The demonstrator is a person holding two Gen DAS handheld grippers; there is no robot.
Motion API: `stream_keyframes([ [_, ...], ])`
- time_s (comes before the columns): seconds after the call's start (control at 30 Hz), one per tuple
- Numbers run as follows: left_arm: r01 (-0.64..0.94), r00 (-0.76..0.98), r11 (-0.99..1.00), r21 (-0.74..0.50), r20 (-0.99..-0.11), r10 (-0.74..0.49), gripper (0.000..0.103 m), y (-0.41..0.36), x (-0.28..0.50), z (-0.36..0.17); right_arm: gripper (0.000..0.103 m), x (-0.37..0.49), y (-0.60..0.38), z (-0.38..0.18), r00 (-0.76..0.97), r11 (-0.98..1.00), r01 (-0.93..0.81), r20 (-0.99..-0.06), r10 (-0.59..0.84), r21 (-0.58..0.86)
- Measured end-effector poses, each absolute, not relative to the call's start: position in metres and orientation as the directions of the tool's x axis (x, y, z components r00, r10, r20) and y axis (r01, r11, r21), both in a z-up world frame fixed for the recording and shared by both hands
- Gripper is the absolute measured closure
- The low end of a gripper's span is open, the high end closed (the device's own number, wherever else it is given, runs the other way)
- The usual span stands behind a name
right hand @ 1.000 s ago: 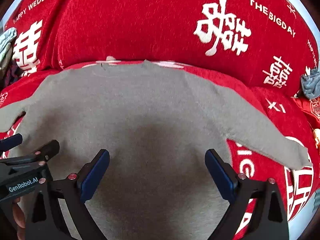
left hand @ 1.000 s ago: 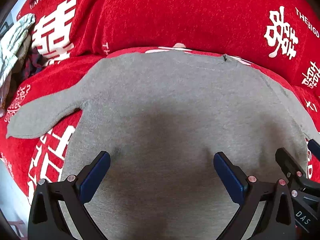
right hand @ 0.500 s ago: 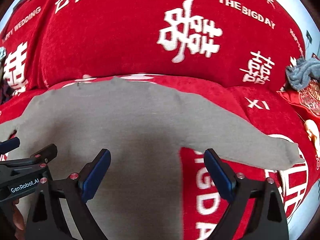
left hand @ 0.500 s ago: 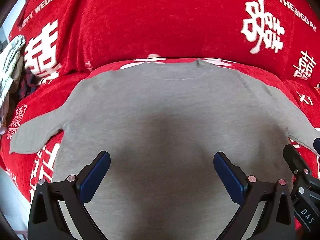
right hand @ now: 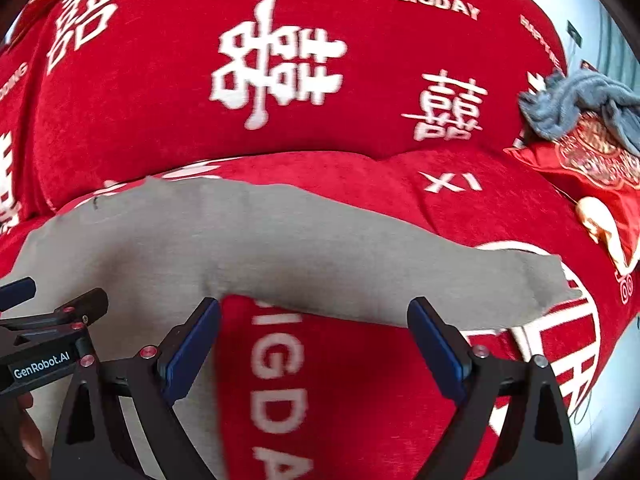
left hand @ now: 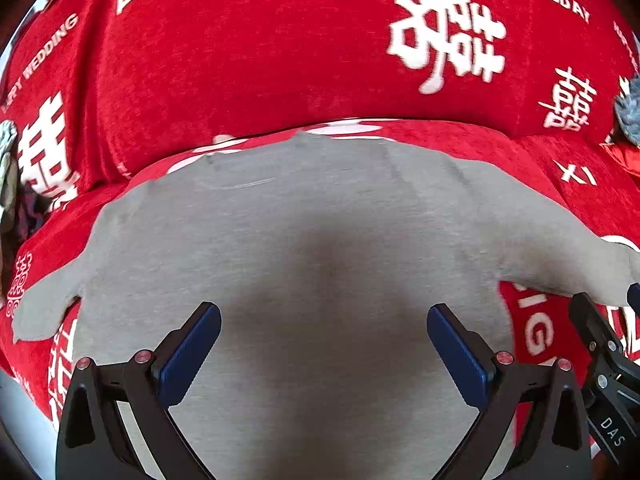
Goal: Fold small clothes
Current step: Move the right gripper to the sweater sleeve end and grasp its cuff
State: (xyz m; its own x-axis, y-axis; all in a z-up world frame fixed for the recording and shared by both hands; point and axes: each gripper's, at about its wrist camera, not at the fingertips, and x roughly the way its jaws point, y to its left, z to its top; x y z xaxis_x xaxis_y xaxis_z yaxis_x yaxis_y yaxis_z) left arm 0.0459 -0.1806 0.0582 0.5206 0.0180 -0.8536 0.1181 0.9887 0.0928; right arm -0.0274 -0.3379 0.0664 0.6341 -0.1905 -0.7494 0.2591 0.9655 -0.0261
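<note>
Here, a red cover point(left hand: 240, 60) printed with white characters carries a grey sweater point(left hand: 320, 240) spread flat, sleeves out. The left gripper point(left hand: 324, 344) hovers over its body, the right gripper point(right hand: 314, 338) above one sleeve point(right hand: 400, 276); both gape, empty.

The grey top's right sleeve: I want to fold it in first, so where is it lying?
In the right wrist view the sleeve lies flat on the red cover, stretching rightward just beyond the open right gripper.
</note>
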Motion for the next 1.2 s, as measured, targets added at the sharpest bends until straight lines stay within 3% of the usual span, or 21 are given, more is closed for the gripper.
stream_keyframes([
  [0.77, 0.26, 0.488, 0.958, 0.124, -0.873, -0.019, 0.0, -0.308, 0.068, 0.037, 0.008, -0.054, -0.48, 0.043, 0.54, 0.883, 0.466, -0.773, -0.331, -0.053],
  [1.2, 0.277, 0.474, 0.952, 0.132, -0.881, -0.016, 0.0, -0.33, 0.077, 0.025, 0.008, -0.056, -0.535, 0.021, 0.478, 0.832, 0.553, -0.803, -0.355, -0.038],
])
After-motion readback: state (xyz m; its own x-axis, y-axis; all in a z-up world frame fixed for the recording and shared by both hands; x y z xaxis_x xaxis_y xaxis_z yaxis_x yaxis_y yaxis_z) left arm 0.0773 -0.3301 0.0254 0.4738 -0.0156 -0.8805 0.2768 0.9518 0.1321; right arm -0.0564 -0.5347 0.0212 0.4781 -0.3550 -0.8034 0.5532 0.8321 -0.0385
